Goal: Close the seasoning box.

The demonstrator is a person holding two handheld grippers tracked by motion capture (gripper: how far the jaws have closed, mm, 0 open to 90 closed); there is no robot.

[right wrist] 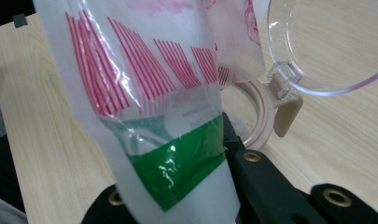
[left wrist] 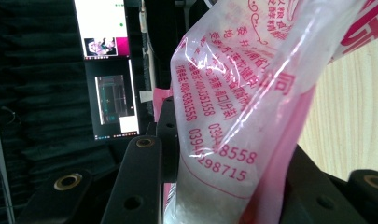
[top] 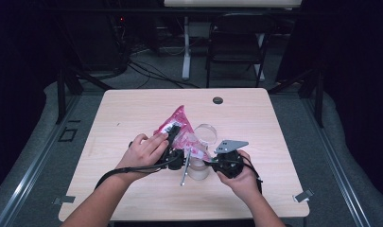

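Observation:
A pink and clear printed plastic bag (top: 178, 124) is held up over the middle of the wooden table (top: 127, 118). My left gripper (top: 172, 136) is shut on it; in the left gripper view the bag (left wrist: 224, 116) sits between the black jaws (left wrist: 224, 182), with white powder in its lower end. A clear jar (top: 198, 170) stands just right of it, its round lid (top: 206, 134) hinged open. My right gripper (top: 207, 163) grips the jar from the right. In the right gripper view the bag's striped, green-banded end (right wrist: 149, 93) hangs before the jar's beige rim (right wrist: 261, 116) and lid (right wrist: 326, 46), hiding most of the jaws (right wrist: 177, 200).
A dark cable grommet (top: 218, 100) sits near the table's far edge. Beyond the table stand a black chair (top: 236, 42) and a white desk leg (top: 186, 47). A lit monitor (left wrist: 105, 28) glows in the dark background of the left gripper view.

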